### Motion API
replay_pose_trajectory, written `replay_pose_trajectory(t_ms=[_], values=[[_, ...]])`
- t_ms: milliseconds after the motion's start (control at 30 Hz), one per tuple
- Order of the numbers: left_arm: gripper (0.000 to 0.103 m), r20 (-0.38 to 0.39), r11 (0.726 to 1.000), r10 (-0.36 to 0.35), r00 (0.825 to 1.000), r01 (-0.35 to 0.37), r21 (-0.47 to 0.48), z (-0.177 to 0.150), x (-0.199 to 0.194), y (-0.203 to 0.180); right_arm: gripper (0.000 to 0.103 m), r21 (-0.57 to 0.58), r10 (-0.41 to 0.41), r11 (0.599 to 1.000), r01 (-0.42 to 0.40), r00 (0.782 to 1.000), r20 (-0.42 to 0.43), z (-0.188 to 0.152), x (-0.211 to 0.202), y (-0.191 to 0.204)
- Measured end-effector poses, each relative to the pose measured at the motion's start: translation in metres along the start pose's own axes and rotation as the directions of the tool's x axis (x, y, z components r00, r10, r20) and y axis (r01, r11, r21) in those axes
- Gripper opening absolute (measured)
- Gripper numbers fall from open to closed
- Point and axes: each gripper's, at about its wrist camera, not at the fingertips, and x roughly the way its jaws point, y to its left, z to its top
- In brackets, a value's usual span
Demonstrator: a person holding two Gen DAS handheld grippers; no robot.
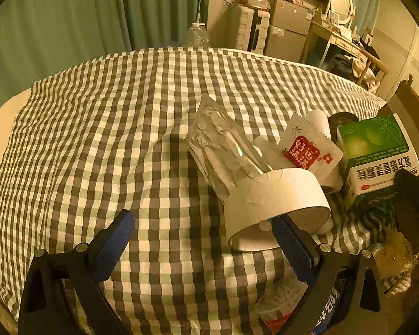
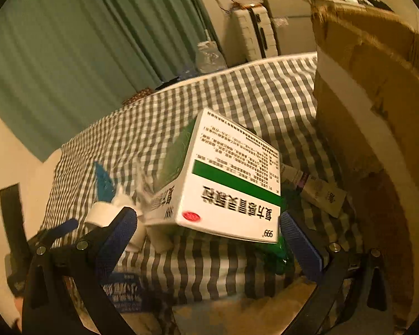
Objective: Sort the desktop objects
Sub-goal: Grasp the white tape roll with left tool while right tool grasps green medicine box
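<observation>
Tilting between the parted fingers of the right gripper (image 2: 208,233), the box (image 2: 226,184) is not yet clamped, while the left gripper (image 1: 202,230), spread wide, is kept beside the tape roll (image 1: 276,206) for sorting.

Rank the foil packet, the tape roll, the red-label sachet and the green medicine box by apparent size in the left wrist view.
1. Tape roll, though nearest the camera.
2. Foil packet and green medicine box: too alike to rank; box partly hidden.
3. Red-label sachet.
</observation>
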Motion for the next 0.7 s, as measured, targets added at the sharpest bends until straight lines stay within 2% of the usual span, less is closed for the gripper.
replay_pose_trajectory(t_ms=[100, 200, 467, 567, 600, 667, 700], values=[[0.086, -0.001, 1.000, -0.008, 1.000, 0.008, 0.002, 0.002, 0.005, 0.000, 0.103, 0.092, 0.057, 0.994, -0.054, 0.998, -0.035, -0.001, 0.013, -0.014], [0.073, -0.013, 1.000, -0.022, 1.000, 0.022, 0.004, 0.002, 0.013, 0.000, 0.103, 0.142, 0.083, 0.987, -0.079, 0.996, -0.023, -0.001, 0.015, -0.023], [0.066, -0.065, 0.999, -0.046, 0.997, 0.046, -0.005, -0.001, 0.028, 0.001, 0.103, 0.144, 0.134, 0.982, -0.122, 0.988, -0.075, -0.001, 0.037, -0.017], [0.033, -0.070, 0.999, -0.054, 0.996, 0.053, -0.004, -0.001, 0.029, 0.001, 0.102, 0.139, 0.131, 0.982, -0.124, 0.991, -0.040, -0.003, 0.029, -0.016], [0.024, -0.066, 0.999, -0.054, 0.996, 0.054, -0.004, -0.001, 0.027, 0.002, 0.097, 0.138, 0.136, 0.982, -0.132, 0.991, -0.020, -0.004, 0.025, -0.016], [0.016, -0.051, 0.998, -0.057, 0.997, 0.057, -0.007, -0.001, 0.023, 0.003, 0.085, 0.132, 0.146, 0.980, -0.146, 0.989, 0.010, -0.005, 0.018, -0.015], [0.013, -0.045, 0.998, -0.058, 0.997, 0.058, -0.008, -0.001, 0.021, 0.004, 0.085, 0.121, 0.146, 0.982, -0.148, 0.989, 0.020, -0.006, 0.015, -0.014]])
